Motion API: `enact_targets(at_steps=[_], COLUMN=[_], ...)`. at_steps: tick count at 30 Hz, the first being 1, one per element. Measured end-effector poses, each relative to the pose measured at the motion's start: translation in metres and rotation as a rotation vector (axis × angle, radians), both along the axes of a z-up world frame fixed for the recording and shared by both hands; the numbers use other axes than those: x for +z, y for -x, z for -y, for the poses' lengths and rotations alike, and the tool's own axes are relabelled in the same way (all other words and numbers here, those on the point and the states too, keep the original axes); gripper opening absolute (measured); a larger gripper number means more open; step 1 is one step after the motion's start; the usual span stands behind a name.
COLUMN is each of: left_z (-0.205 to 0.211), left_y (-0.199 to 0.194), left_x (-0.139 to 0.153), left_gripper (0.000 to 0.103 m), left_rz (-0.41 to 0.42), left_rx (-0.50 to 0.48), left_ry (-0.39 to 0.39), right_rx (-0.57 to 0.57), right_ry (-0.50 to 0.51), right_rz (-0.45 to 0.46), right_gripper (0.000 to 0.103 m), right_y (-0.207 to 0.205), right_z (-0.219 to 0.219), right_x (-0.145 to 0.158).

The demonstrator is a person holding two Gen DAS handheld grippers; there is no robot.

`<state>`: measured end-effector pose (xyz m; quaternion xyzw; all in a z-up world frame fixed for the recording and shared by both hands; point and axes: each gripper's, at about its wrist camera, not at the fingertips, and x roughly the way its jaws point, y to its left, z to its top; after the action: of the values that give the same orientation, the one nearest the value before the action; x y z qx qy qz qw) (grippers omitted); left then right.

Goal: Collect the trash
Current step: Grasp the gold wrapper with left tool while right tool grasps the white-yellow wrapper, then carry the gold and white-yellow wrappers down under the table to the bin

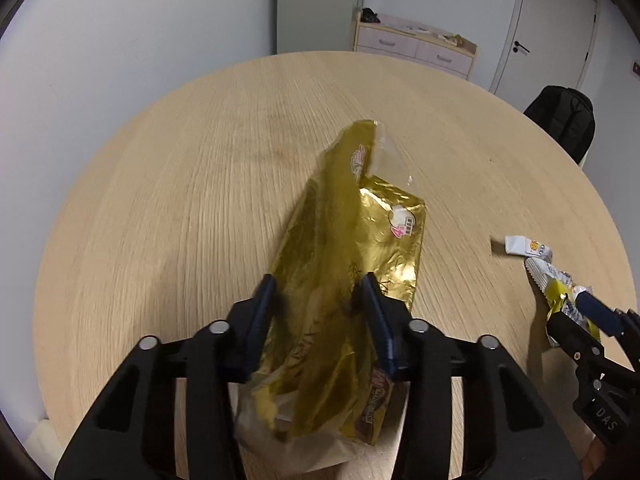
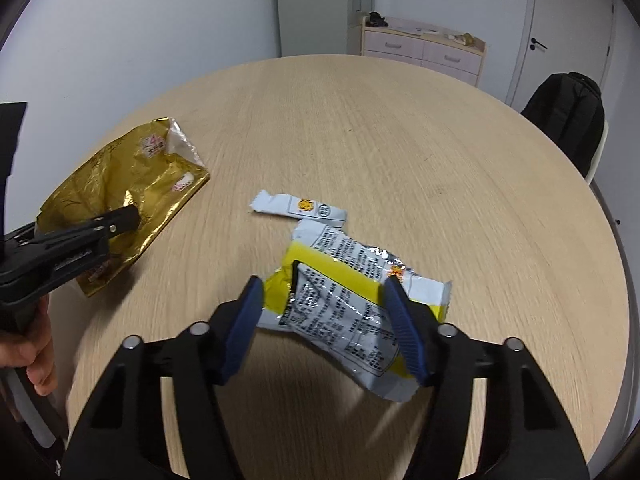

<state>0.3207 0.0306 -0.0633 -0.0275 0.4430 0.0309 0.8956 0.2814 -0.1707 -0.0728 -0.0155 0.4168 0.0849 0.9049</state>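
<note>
The left gripper (image 1: 320, 292) straddles the crinkled gold foil bag (image 1: 352, 264), unclenched. The right gripper (image 2: 324, 292) brackets the yellow-and-silver printed wrapper (image 2: 352, 308), also unclenched. Slick foil could slide away as either closes.

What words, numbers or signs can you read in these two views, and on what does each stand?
"DAS": on the black body of the right claw, seen from the left wrist.
"4": pink numeral on the crinkled gold foil bag.
Silver-and-yellow printed wrapper: dense small print, unreadable.
Small white folded wrapper: orange logo and round stamp, text unreadable.
</note>
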Motion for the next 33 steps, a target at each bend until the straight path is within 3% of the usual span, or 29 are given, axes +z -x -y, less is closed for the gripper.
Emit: enact_targets(at_steps=[1, 4, 5, 8, 14, 33], left_z=[0.0, 0.0, 0.0, 0.003, 0.004, 0.001], left_y=[0.0, 0.001, 0.002, 0.007, 0.019, 0.06], left_x=[0.0, -0.001, -0.001, -0.002, 0.0, 0.024], left_gripper=[0.023, 0.005, 0.004, 0.003, 0.002, 0.002], left_rz=[-0.001, -0.006, -0.007, 0.003, 0.014, 0.06], left_rx=[-0.004, -0.016, -0.015, -0.009, -0.01, -0.013], left_ry=[0.0, 0.021, 0.022, 0.002, 0.003, 0.034], right_rx=[0.004, 0.013, 0.01, -0.004, -0.015, -0.048], right_ry=[-0.006, -0.008, -0.008, -0.016, -0.017, -0.002], right_rz=[-0.003, -0.017, -0.023, -0.021, -0.014, 0.066], right_gripper=[0.047, 0.04, 0.036, 0.027, 0.021, 0.021], right_y=[0.0, -0.001, -0.001, 0.001, 0.004, 0.044], right_z=[0.0, -0.002, -0.002, 0.001, 0.005, 0.004], right_x=[0.0, -0.001, -0.002, -0.005, -0.006, 0.021])
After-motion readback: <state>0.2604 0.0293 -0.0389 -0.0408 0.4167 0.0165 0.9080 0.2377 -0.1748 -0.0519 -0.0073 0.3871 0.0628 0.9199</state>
